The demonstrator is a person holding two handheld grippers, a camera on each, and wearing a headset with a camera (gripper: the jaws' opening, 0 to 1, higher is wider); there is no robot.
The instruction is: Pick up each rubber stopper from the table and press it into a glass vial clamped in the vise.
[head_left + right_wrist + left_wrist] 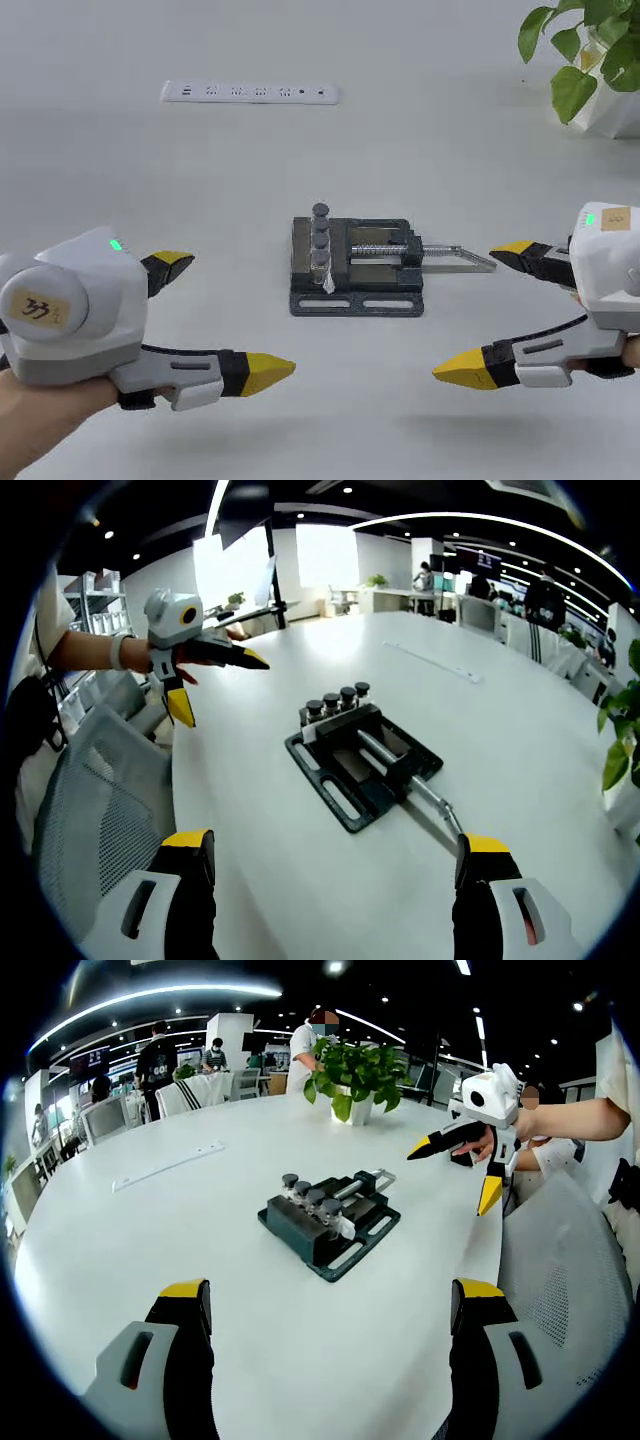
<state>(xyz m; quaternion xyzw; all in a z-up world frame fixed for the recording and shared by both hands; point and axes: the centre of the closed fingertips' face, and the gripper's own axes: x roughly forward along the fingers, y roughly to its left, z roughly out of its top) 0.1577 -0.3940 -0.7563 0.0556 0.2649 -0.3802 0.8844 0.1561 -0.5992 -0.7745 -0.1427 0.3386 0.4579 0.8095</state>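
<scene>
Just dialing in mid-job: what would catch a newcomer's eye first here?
The dark vise sits at the centre of the white table, clamping a row of four glass vials with dark stoppers on top. The left tongs and right tongs flank it, both open and empty. A white power strip lies beyond, a potted plant at far right.
</scene>
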